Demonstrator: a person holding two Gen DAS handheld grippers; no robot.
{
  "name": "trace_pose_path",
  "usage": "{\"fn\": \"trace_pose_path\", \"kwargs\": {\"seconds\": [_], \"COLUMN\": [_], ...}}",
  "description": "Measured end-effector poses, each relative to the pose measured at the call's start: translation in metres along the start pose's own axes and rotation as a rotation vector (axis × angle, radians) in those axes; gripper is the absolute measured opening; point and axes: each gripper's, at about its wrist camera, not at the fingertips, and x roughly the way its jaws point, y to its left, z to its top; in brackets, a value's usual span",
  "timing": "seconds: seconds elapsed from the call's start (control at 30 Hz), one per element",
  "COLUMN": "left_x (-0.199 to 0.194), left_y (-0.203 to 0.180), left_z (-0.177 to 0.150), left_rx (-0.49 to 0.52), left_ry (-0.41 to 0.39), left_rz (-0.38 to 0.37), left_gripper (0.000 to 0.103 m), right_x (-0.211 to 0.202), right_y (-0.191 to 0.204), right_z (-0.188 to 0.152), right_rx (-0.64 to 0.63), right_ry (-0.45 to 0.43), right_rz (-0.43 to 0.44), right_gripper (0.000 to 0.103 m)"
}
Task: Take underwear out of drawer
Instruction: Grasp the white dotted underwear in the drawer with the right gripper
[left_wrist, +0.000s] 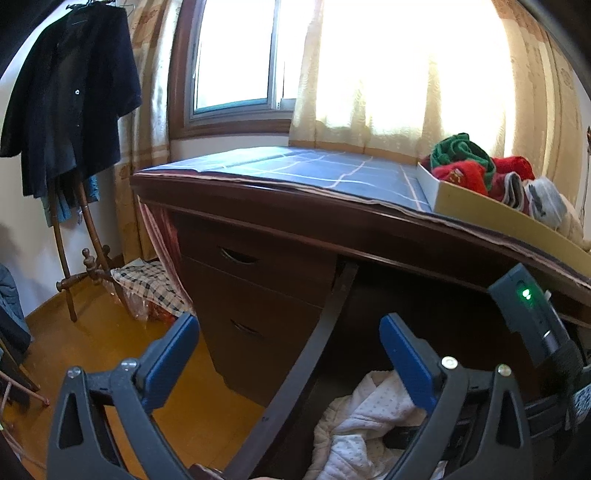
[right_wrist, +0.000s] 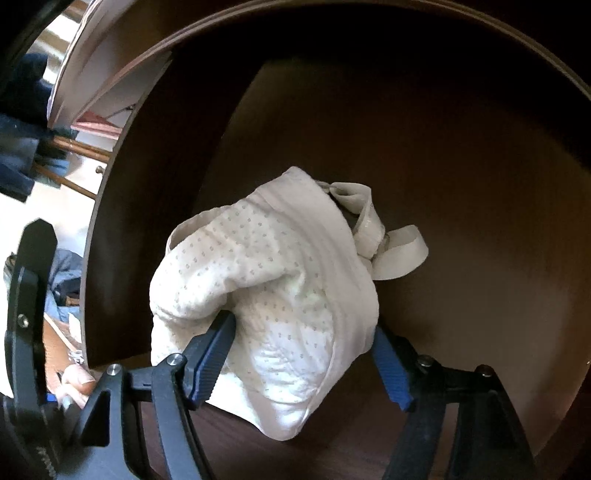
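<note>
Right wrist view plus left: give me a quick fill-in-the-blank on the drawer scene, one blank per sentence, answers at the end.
1. The white dotted underwear lies inside the open ____.
2. The right gripper has a blue finger on each side of the ____.
3. The left gripper is open and holds ____.
4. On the desk, a box holds red and ____ cloths.

Answers: drawer; underwear; nothing; green

Daylight glare through window (left_wrist: 236, 55) and curtain (left_wrist: 406, 66), blown out. Drawer (right_wrist: 461, 184) interior dim, corners black. Strong fisheye bending at edges; left margins blurred.
</note>
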Motion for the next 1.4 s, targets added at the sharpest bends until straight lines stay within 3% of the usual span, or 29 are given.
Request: {"fn": "trace_pose_path", "kwargs": {"seconds": [0.1,0.23,0.43,0.53,1.07,1.17,1.3,1.4], "left_x": [0.0,0.001,0.0,-0.002,-0.004,-0.003,-0.003,-0.003], "left_y": [0.0,0.001,-0.003,-0.009,-0.012,-0.013,-0.012,-0.012], "left_z": [0.0,0.0,-0.001,-0.001,-0.001,-0.002,-0.002,-0.002], "left_rx": [-0.008,-0.004,0.012,0.053,0.087,0.089,0.093,0.096], "left_ry": [0.0,0.002,0.005,-0.001,-0.011,-0.011,-0.008,-0.012], "left_rz": [0.0,0.002,0.001,0.01,0.028,0.033,0.031,0.034], "left_gripper": [0.099,0.099,0.099,0.099,0.1,0.1,0.1,0.1], "right_x": [0.001,0.003,-0.007,-0.013,-0.053,-0.058,-0.054,-0.05], "right_y": [0.006,0.023,0.03,0.028,-0.05,-0.059,-0.072,-0.075], "right_z": [0.002,0.001,-0.005,-0.011,-0.057,-0.059,-0.051,-0.05], "right_rx": [-0.031,-0.098,-0.147,-0.143,-0.008,0.051,0.168,0.187], "right_ry": [0.002,-0.012,-0.065,-0.093,-0.217,-0.227,-0.193,-0.163], "right_rz": [-0.002,0.03,0.034,0.032,-0.118,-0.034,0.123,0.108], "right_gripper": [0.072,0.046,0.03,0.028,0.028,0.031,0.064,0.066]}}
